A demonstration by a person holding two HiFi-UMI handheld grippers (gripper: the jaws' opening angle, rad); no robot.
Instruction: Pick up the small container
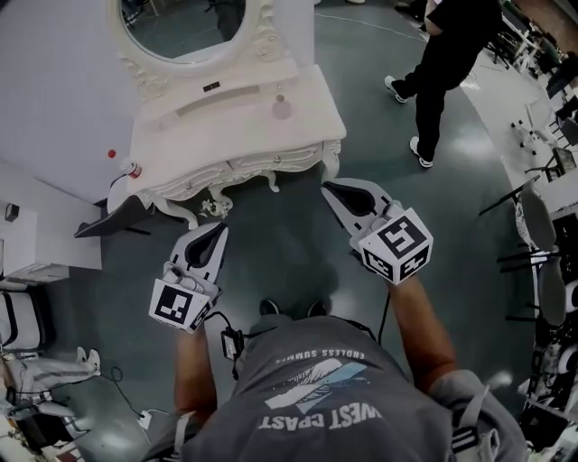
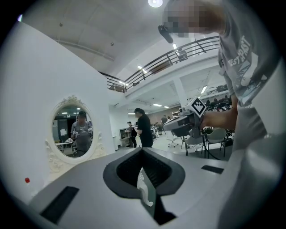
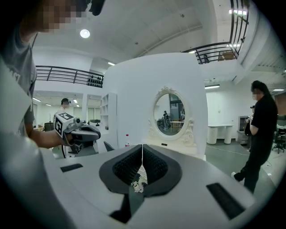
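Note:
The small container (image 1: 282, 106), a pale pink round pot with a knob, stands on the white dressing table (image 1: 208, 135) below its oval mirror (image 1: 185, 23). My left gripper (image 1: 220, 230) hovers over the floor in front of the table's front edge, jaws shut and empty. The right gripper (image 1: 330, 188) is held near the table's right front corner, also shut with nothing in it. In the left gripper view the left gripper (image 2: 142, 150) has its jaws pressed together and the mirror (image 2: 73, 129) sits to the left. The right gripper (image 3: 142, 150) faces the mirror (image 3: 172, 114).
A small bottle with a red cap (image 1: 133, 169) stands at the table's left end. A person in black (image 1: 447, 63) stands on the floor at the upper right. Chairs and benches (image 1: 542, 226) line the right side. A dark panel (image 1: 113, 221) lies left of the table legs.

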